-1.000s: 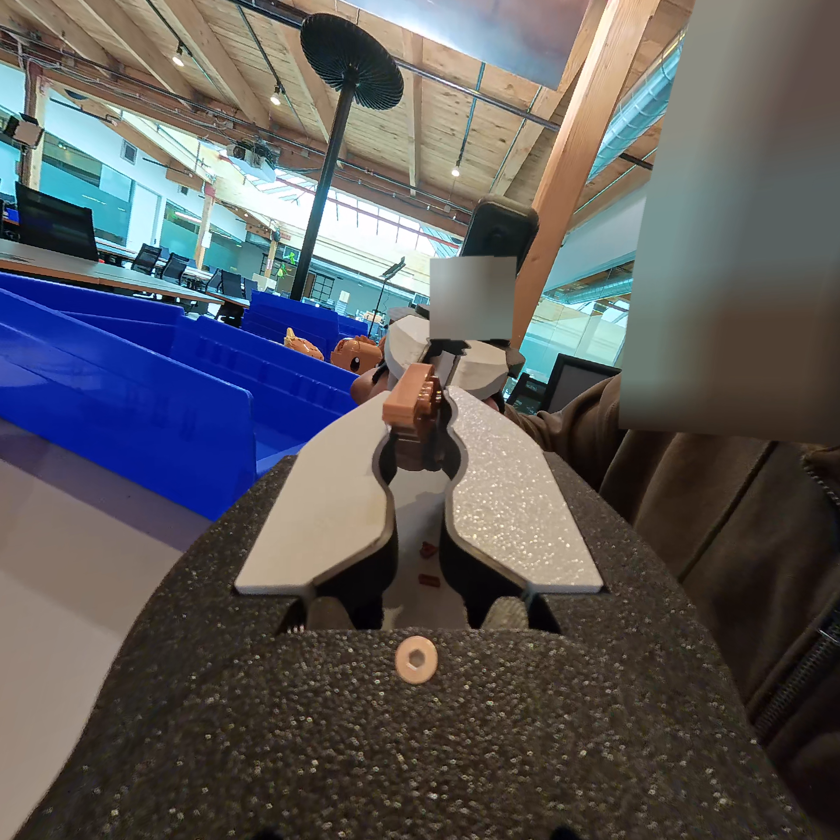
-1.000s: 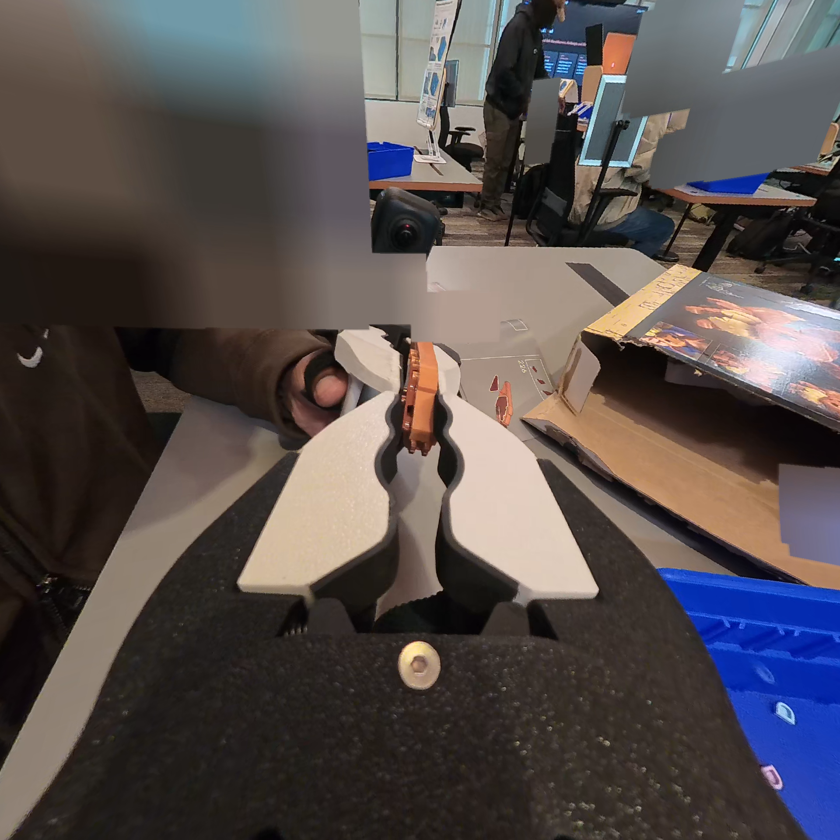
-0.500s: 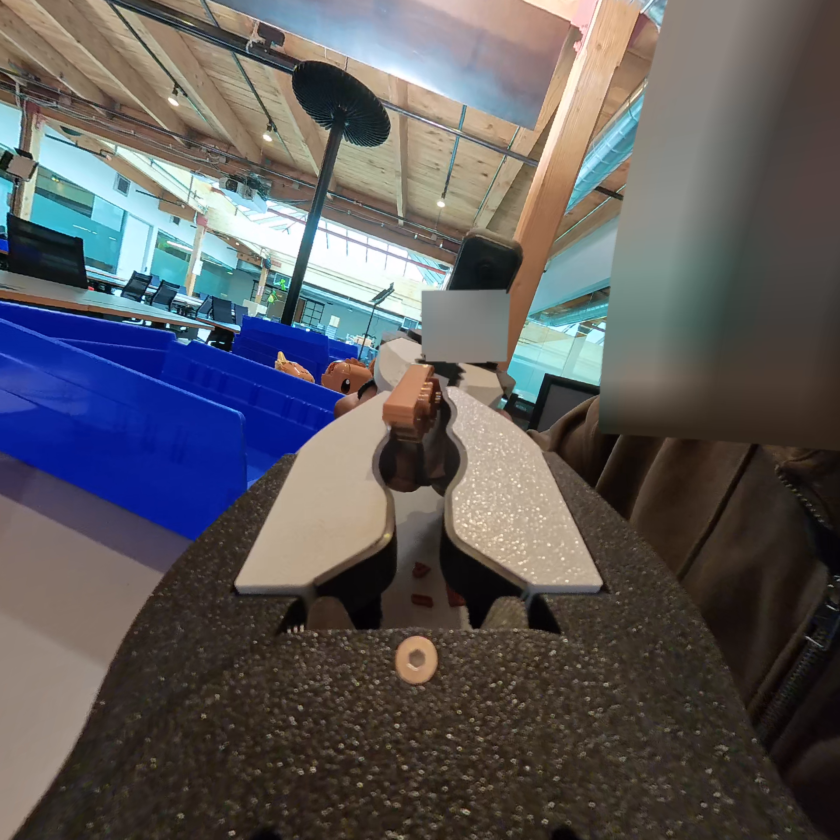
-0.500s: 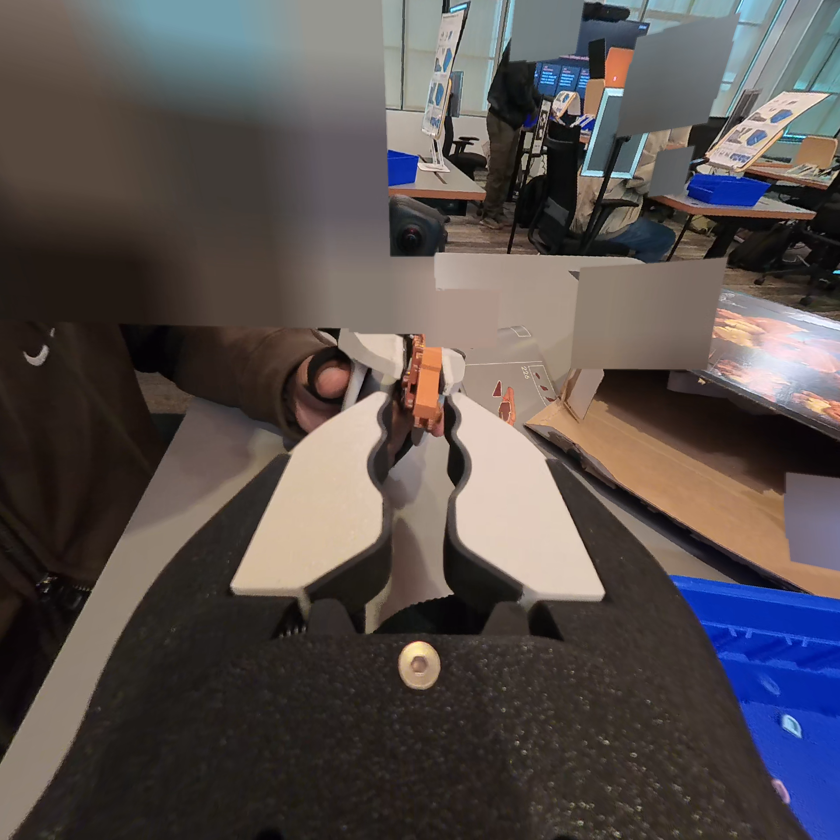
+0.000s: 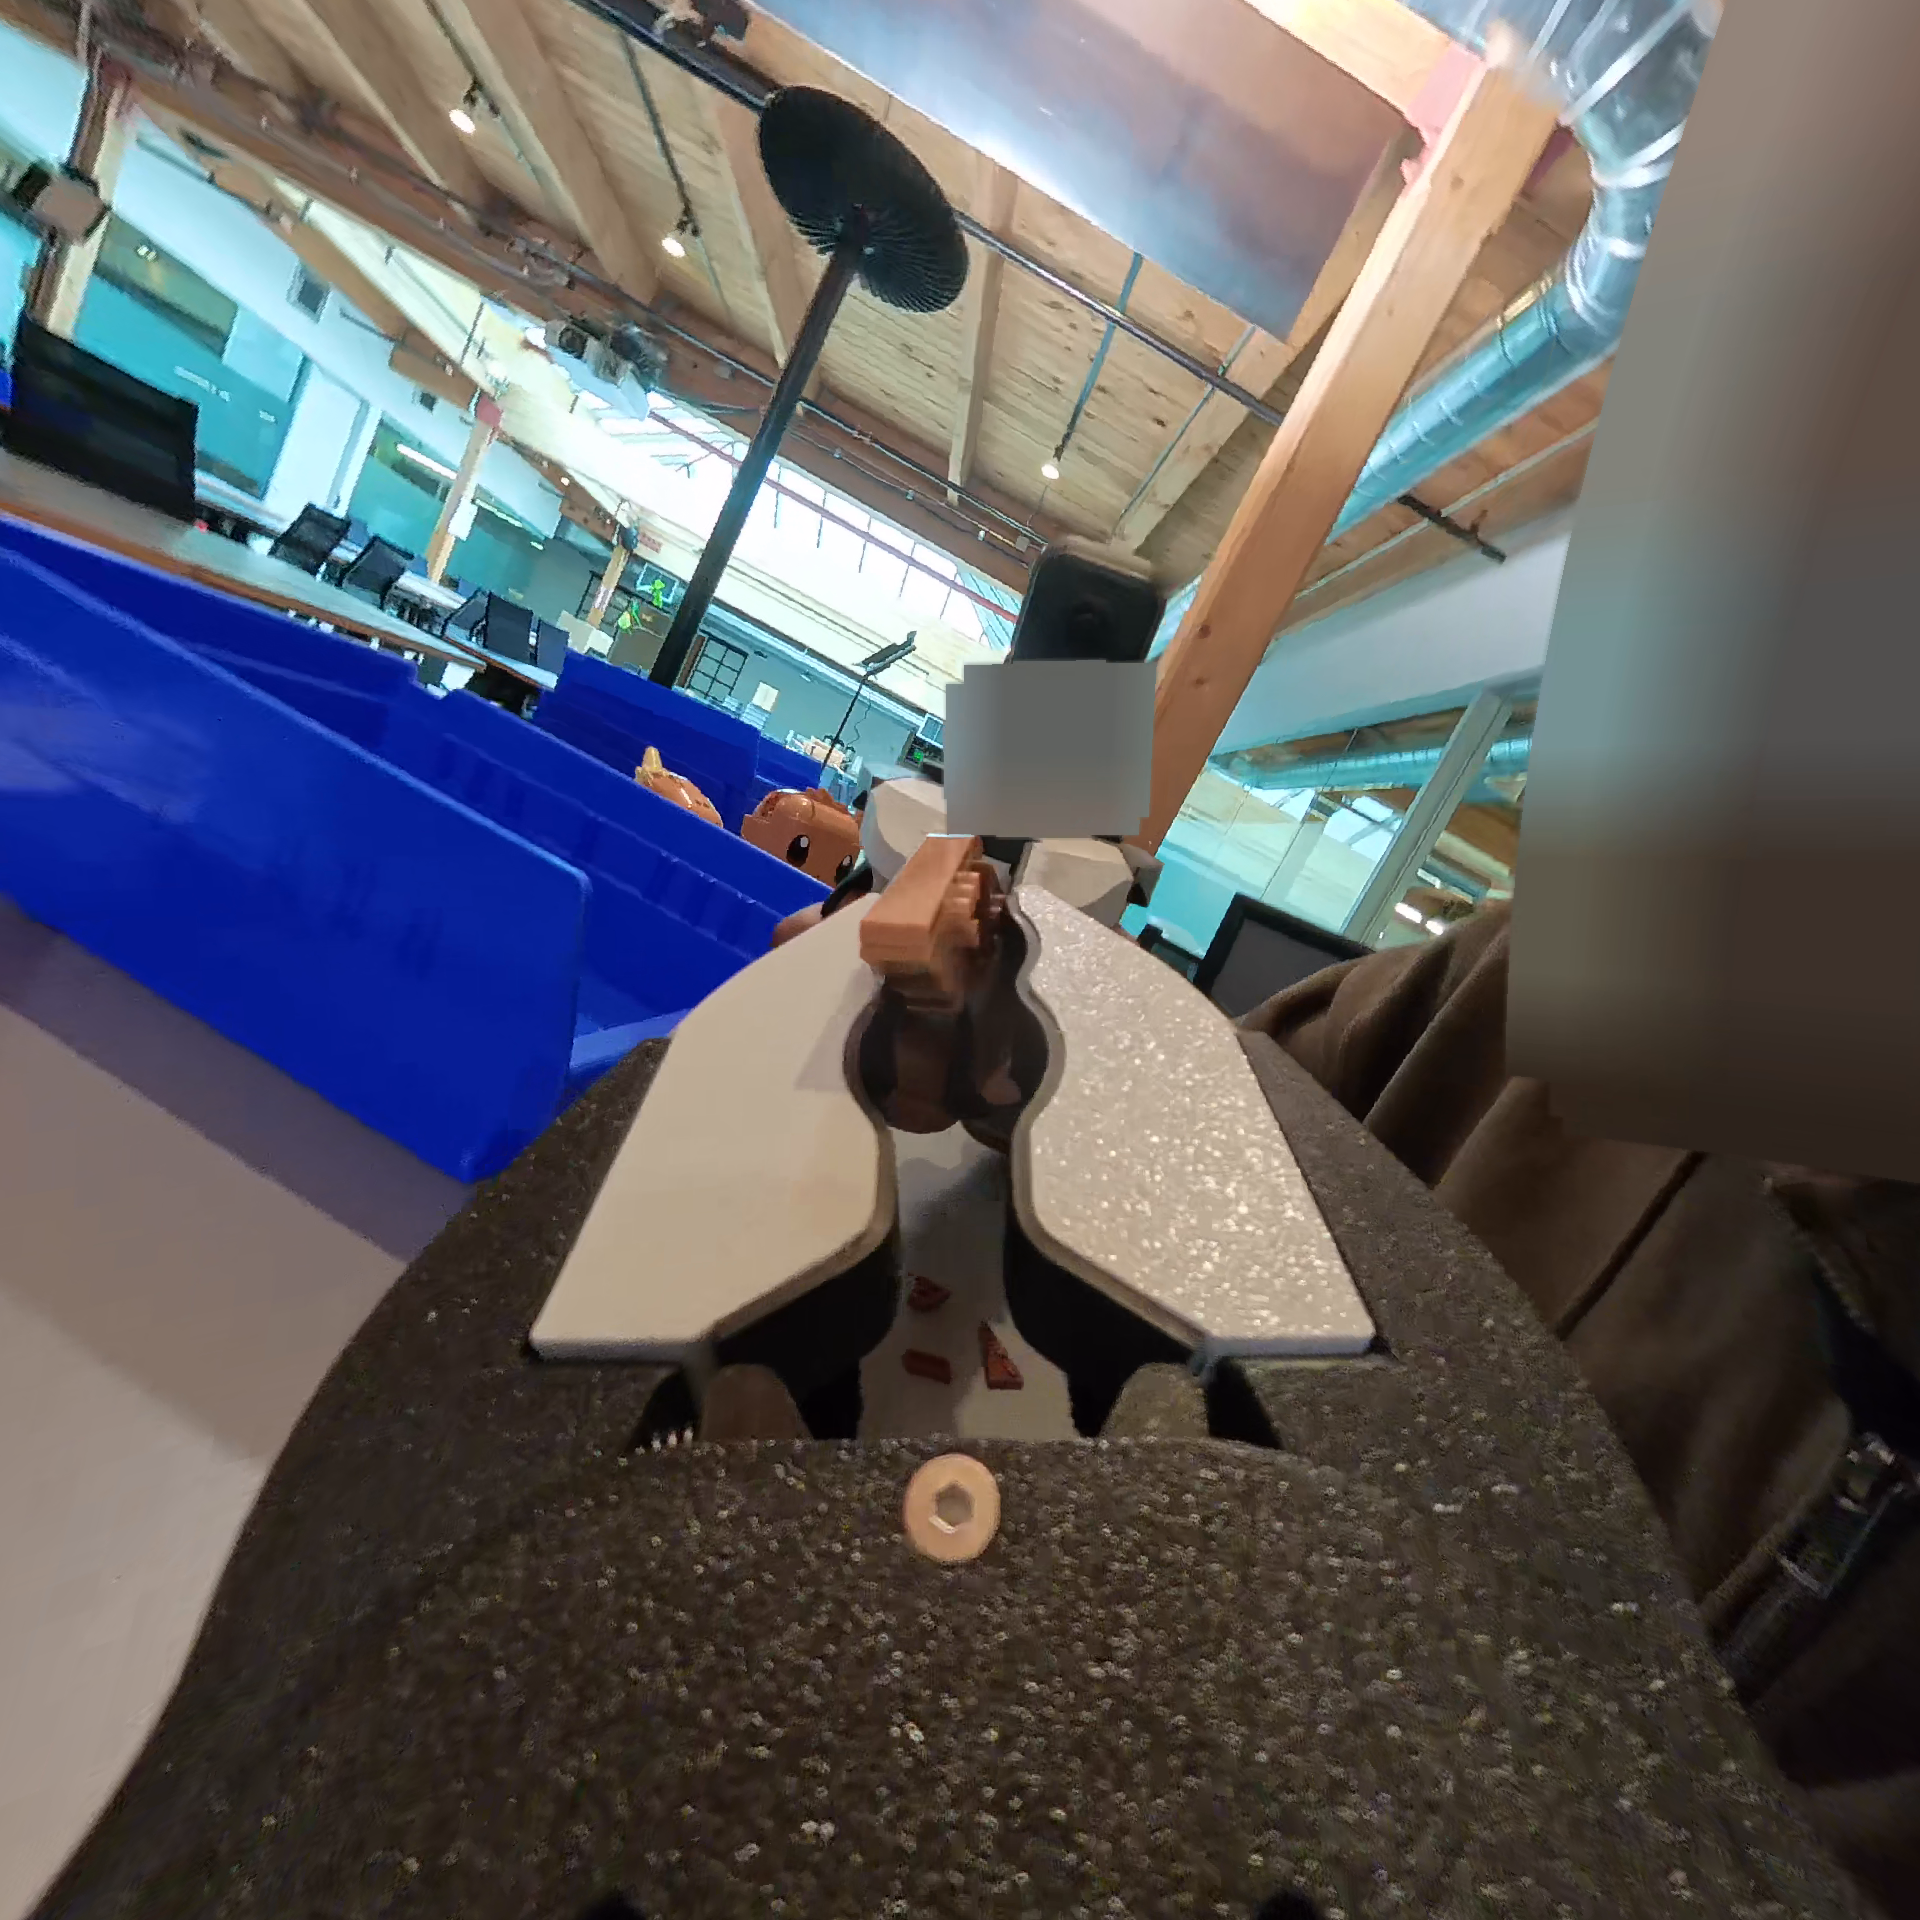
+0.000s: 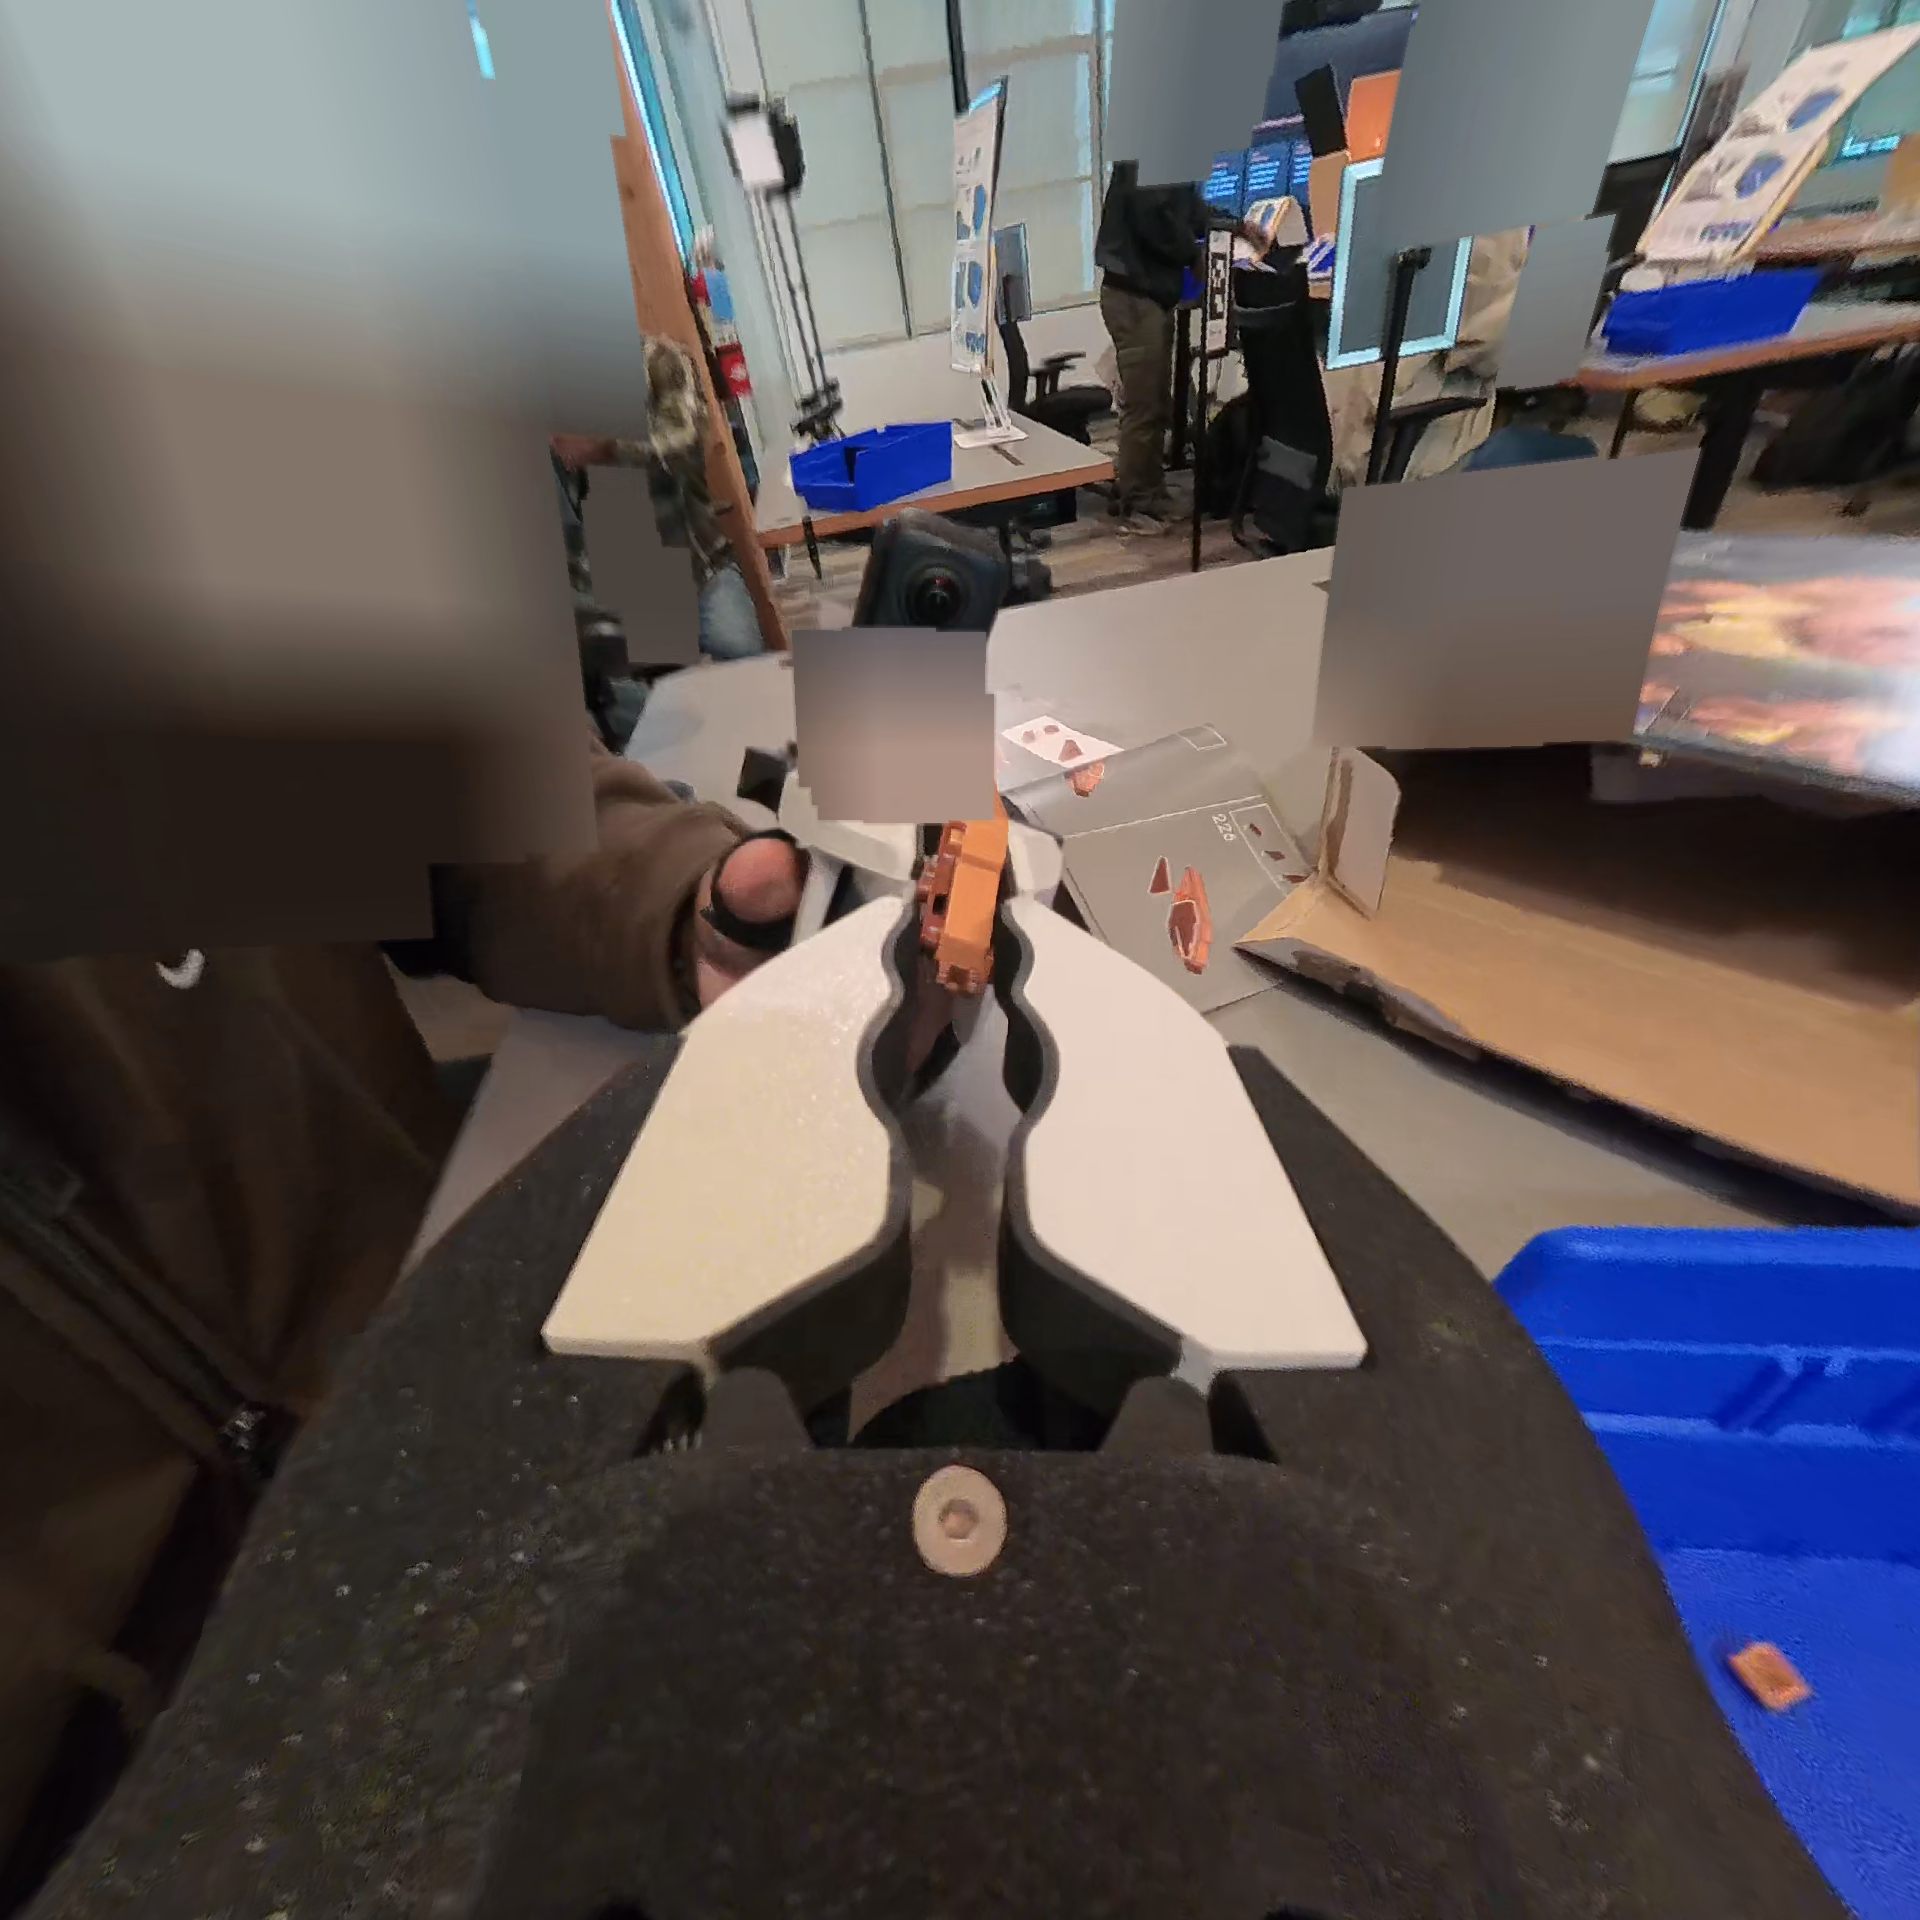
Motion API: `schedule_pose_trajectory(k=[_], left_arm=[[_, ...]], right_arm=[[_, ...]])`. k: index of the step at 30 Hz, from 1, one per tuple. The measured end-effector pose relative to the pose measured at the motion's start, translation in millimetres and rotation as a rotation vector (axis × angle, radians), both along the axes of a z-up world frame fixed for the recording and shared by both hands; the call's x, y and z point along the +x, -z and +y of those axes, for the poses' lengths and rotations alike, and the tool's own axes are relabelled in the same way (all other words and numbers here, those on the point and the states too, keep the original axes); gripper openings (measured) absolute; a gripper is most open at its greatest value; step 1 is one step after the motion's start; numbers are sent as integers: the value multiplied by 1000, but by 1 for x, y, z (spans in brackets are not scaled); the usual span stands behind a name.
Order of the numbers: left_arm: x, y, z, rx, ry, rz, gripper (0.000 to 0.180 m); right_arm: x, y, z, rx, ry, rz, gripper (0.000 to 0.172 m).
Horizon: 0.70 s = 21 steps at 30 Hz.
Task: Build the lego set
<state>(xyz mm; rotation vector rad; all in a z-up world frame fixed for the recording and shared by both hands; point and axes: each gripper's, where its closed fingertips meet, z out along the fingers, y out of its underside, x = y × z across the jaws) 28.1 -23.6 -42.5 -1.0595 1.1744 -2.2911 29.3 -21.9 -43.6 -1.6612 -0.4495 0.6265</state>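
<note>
Above the grey table (image 6: 1195, 613), both grippers (image 5: 961, 914) (image 6: 956, 914) tip to tip, pinching one orange-brown brick assembly (image 6: 966, 899).

Small orange-brown toy-brick assembly (image 6: 964, 906), stacked plates with studs sideways, held edge-on and roughly upright between the tips of both grippers' jaws, protruding slightly above the left jaws (image 5: 925, 920).

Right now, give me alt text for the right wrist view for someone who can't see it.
The right gripper has its fingers closed on an orange toy-brick assembly, which the left gripper meets from the far side. Behind lie an open instruction booklet and a flattened cardboard box; a blue bin sits lower right.
</note>
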Motion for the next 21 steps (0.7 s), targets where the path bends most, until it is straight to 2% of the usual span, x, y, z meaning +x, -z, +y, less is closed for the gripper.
schedule_pose_trajectory(k=[4, 7, 14, 17, 21], left_arm=[[3, 0, 15, -101, -25, 29, 25], [7, 4, 22, -157, -32, 64, 25], [9, 8, 22, -219, -7, 102, 24], [8, 8, 19, -233, 8, 97, 9], [9, 11, 22, -293, 11, 118, 8]], right_arm=[[16, -5, 4, -78, -8, 268, 13], [24, -5, 7, -113, -14, 381, 13], [18, 1, 8, -141, -23, 371, 13], [19, 4, 10, -146, -8, 367, 13], [19, 4, 12, -154, 5, 384, 17]])
